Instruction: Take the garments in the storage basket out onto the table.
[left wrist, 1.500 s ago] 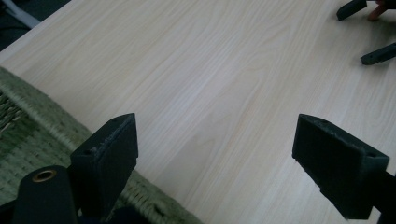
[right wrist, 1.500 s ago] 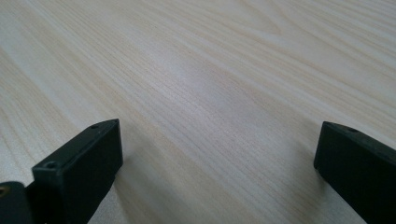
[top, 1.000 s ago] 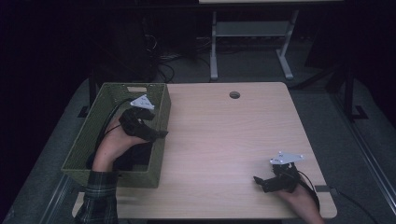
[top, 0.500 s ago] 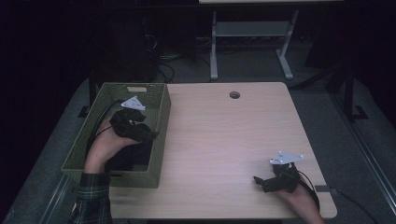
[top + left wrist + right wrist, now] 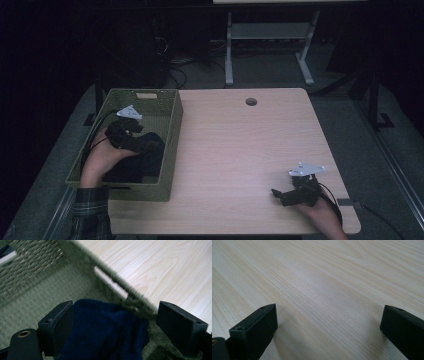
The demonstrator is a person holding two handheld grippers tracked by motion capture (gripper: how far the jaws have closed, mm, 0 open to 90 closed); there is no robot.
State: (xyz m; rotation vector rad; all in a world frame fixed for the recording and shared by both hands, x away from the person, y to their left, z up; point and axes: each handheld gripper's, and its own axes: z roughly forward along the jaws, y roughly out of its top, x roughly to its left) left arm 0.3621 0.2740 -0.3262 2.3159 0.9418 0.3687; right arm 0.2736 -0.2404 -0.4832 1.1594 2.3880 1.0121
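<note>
Two grippers working, one task thing: a dark blue cloth (image 5: 107,332) lying in the green woven basket (image 5: 170,150) at 9 o'clock on the table (image 5: 240,150).

My left gripper (image 5: 122,322) is sitting inside the basket, jaws spread wide and straddling the cloth. In the left gripper view the cloth is bunching up between my jaws, pressing against the one at 8 o'clock and staying apart from the one at 4 o'clock. Nothing is being clamped. The basket's wall is running diagonally just past the cloth, with bare tabletop beyond it at 1 o'clock.

From the high view, my left gripper (image 5: 131,136) is hovering over the middle of the basket, with the cloth (image 5: 145,160) lying toward the basket's near right part, just beside the wall facing the table centre.

My right gripper (image 5: 287,195) is resting near the table's 5 o'clock corner, well apart from the basket. Its jaws are also standing wide, holding nothing, facing bare wood in the right gripper view (image 5: 329,327).
</note>
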